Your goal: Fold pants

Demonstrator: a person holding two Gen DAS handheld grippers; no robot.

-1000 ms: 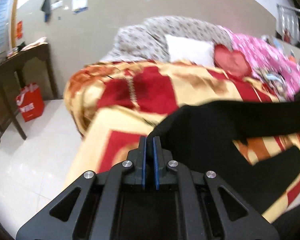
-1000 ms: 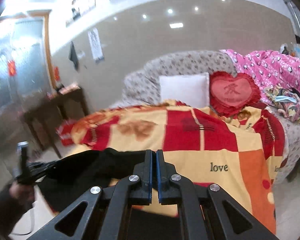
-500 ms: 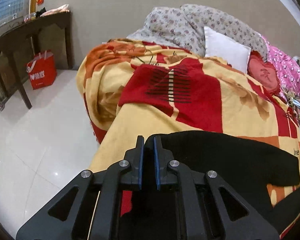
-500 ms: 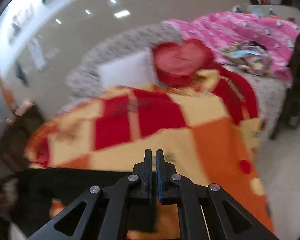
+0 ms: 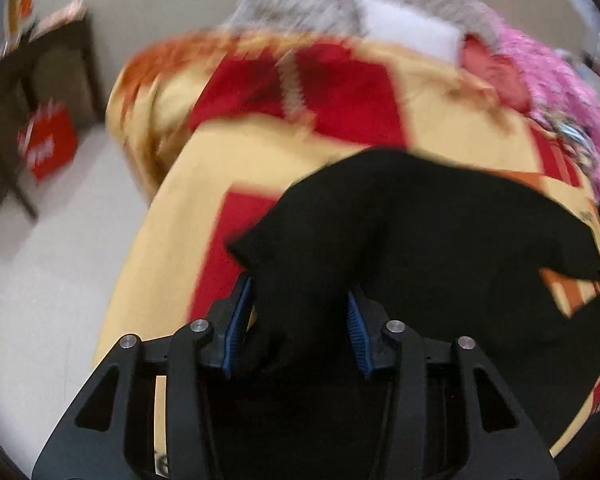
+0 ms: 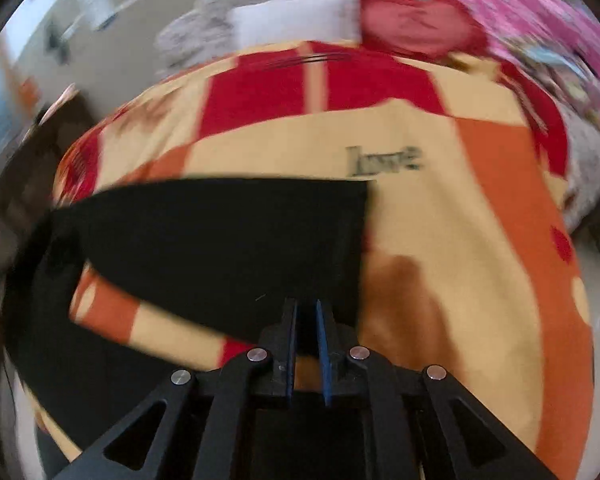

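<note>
Pants (image 5: 420, 240), black, lie spread over the red, yellow and orange blanket (image 5: 204, 184) on the bed, and both views are smeared with motion blur. From the left wrist camera the left gripper (image 5: 300, 320) sits at six o'clock with its jaws wide apart, blue pads showing on either side, and a bunched fold of the black cloth rises right between them. Whether the pads touch the cloth I cannot tell; nothing is clamped. The fabric runs off toward three o'clock, where one leg end tapers to a point and a second dark panel lies below it, a wedge of orange blanket between the two.

Over to the right wrist camera: the right gripper (image 6: 306, 348) is low at six o'clock, jaws parted by a narrow gap, with the black cloth's edge lying just ahead of the tips. The pants (image 6: 220, 240) stretch from there toward nine o'clock as one broad flat panel with a straight edge at its three o'clock side, just under the printed word "love" (image 6: 384, 160). A second dark strip swings down toward seven o'clock.

At twelve o'clock a white pillow (image 6: 296, 16) and a red heart cushion (image 6: 416, 24) sit at the head of the bed. A red bag (image 5: 48, 144) stands on the floor at nine o'clock in the left view.
</note>
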